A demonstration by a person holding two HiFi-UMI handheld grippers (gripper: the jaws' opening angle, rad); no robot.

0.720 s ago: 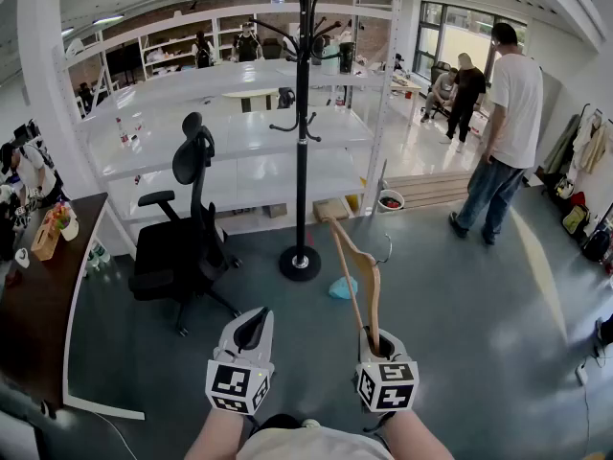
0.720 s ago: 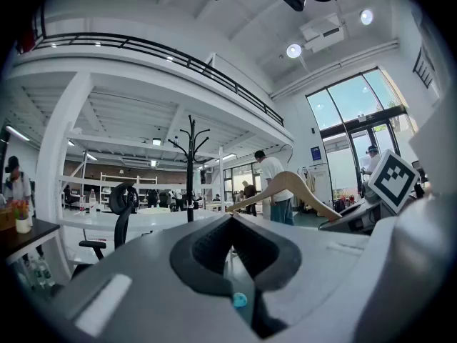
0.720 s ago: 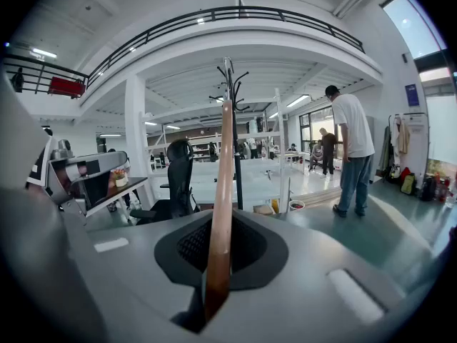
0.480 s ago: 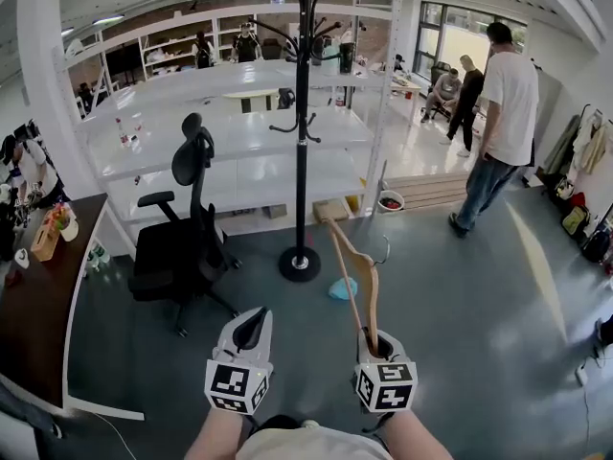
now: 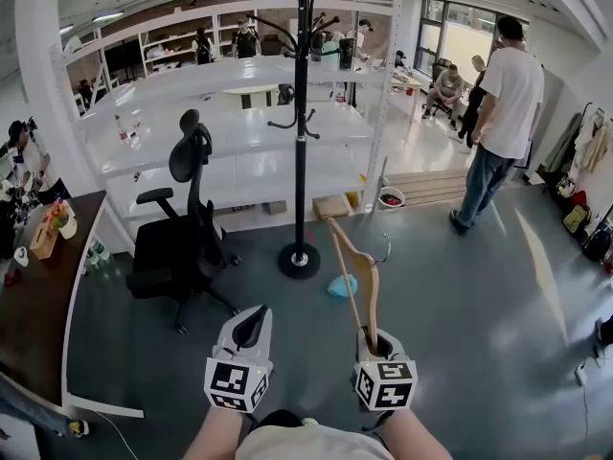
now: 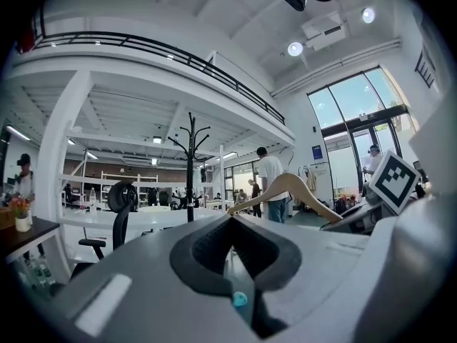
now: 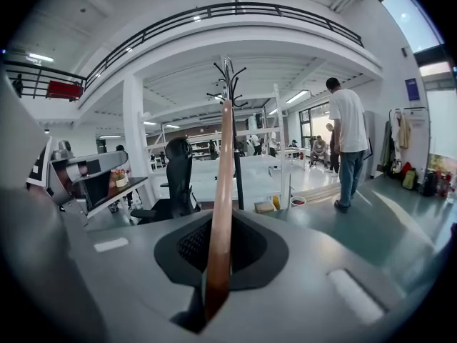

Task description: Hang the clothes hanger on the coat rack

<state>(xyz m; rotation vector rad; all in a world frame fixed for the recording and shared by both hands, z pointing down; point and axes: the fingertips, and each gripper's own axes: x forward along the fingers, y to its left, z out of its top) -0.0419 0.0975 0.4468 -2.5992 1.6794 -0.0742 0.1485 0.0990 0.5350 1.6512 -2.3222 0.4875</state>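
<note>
The clothes hanger (image 5: 356,274) is held upright, one arm clamped in the right gripper (image 5: 381,353); the left gripper (image 5: 251,329) is closed on nothing. Since the earlier frames little is changed: the coat rack (image 5: 301,113) is still well ahead, so the approach is judged barely begun.

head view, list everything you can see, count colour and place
coat rack: one, black, standing on the floor ahead
clothes hanger: one, wooden, upright in the right gripper
office chair: one, black, left of the coat rack
shelving: one, white, behind the coat rack
desk: one, dark brown, far left
standing person: one, white shirt, right
left gripper: one, grey, bottom centre, shut, empty
right gripper: one, grey, beside it, shut on the hanger
</note>
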